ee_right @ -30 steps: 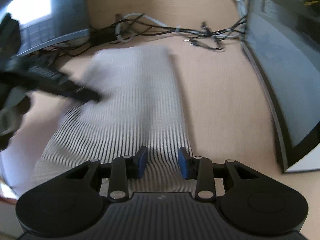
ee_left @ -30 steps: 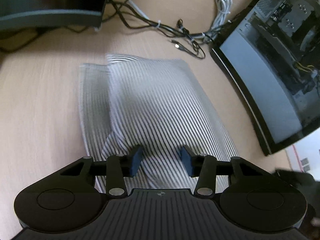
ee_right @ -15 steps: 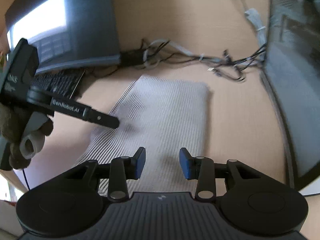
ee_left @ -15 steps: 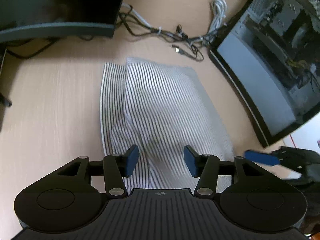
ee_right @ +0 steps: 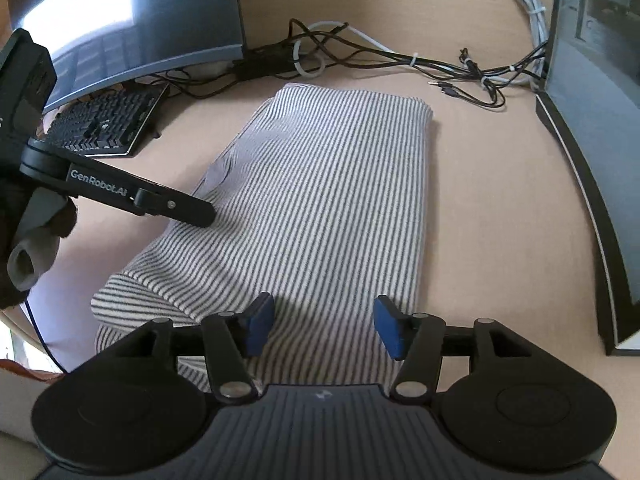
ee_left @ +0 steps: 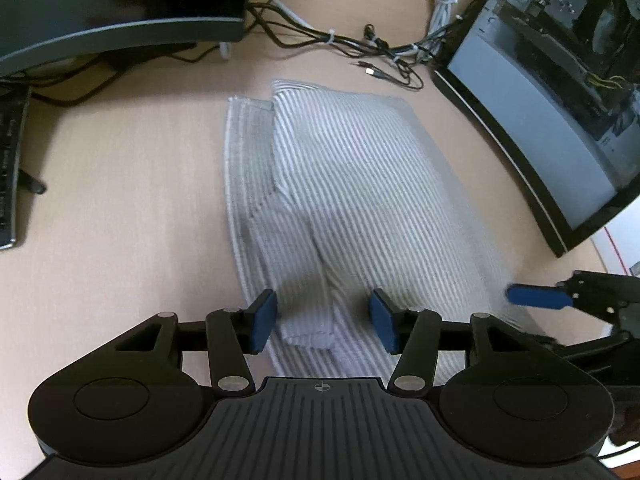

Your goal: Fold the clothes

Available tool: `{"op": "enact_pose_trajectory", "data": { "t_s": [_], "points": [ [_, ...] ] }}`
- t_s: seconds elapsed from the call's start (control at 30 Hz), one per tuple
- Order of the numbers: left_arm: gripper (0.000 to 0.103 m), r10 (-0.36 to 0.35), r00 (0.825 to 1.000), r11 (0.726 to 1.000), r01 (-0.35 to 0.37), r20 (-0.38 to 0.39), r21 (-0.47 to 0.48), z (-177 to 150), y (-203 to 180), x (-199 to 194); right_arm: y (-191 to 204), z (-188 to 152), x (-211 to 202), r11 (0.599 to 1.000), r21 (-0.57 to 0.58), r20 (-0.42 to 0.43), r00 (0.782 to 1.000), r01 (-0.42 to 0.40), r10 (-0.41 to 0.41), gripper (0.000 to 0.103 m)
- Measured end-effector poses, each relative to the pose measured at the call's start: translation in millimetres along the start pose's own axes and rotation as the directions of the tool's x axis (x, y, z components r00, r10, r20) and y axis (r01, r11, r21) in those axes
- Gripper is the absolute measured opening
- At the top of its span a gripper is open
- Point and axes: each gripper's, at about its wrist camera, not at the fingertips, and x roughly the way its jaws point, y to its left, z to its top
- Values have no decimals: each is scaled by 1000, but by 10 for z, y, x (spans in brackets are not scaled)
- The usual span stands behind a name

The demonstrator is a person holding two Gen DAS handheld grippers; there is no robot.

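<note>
A grey-and-white striped garment (ee_left: 344,184) lies folded into a long rectangle on the wooden desk; it also shows in the right wrist view (ee_right: 320,200). My left gripper (ee_left: 323,322) is open and empty, hovering above the garment's near end. My right gripper (ee_right: 323,330) is open and empty above the garment's near right edge. One blue finger of the right gripper (ee_left: 536,296) shows at the right of the left wrist view. The left gripper's arm (ee_right: 136,196) reaches over the garment's left edge in the right wrist view.
A curved monitor (ee_right: 120,24) and a black keyboard (ee_right: 100,124) stand at the back left. A bundle of cables (ee_left: 360,48) runs along the back. A dark-framed computer case (ee_left: 560,100) stands on the right, close to the garment.
Both grippers have lifted up and back from the garment, which now lies free and further off in both views. Both jaws have opened a little wider.
</note>
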Motion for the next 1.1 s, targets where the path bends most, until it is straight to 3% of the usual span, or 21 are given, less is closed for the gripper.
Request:
{"op": "enact_pose_trajectory", "data": {
  "t_s": [0.1, 0.23, 0.3, 0.43, 0.53, 0.67, 0.77, 0.9, 1.0, 1.1],
  "points": [
    [57, 15, 1000, 1000, -15, 21, -20, 5, 40, -68, -40, 42, -50, 1000, 2, -8, 1000, 12, -12, 57],
    [55, 51, 997, 998, -49, 62, -36, 47, 68, -150, -31, 134, -206, 999, 7, 53, 998, 34, -34, 57],
    [55, 59, 995, 998, -56, 76, -42, 73, 74, -172, 7, 160, -220, 1000, 7, 69, 997, 27, -27, 51],
    [58, 81, 993, 996, -77, 90, -41, 112, 91, -212, 114, 47, -15, 1000, -10, -18, 1000, 11, -11, 47],
    [60, 90, 991, 995, -86, 102, -45, 111, 113, -250, 158, 40, -22, 1000, -12, -16, 999, 28, -28, 47],
    [61, 80, 991, 996, -76, 110, -40, 82, 100, -280, 274, 106, -156, 993, -95, 16, 997, 72, -71, 47],
    [62, 72, 991, 997, -68, 110, -42, 54, 107, -282, 364, 165, -276, 993, -110, 64, 997, 45, -38, 47],
    [66, 73, 991, 996, -67, 114, -53, 11, 148, -309, 476, 107, -175, 990, -143, 20, 1000, -9, 12, 49],
    [68, 83, 989, 995, -76, 120, -66, -26, 210, -359, 512, -15, -44, 975, -222, -17, 1000, 13, -17, 58],
    [70, 109, 986, 991, -97, 124, -96, -73, 329, -412, 591, 87, -172, 955, -295, 7, 999, 33, -32, 59]
  ]
}}
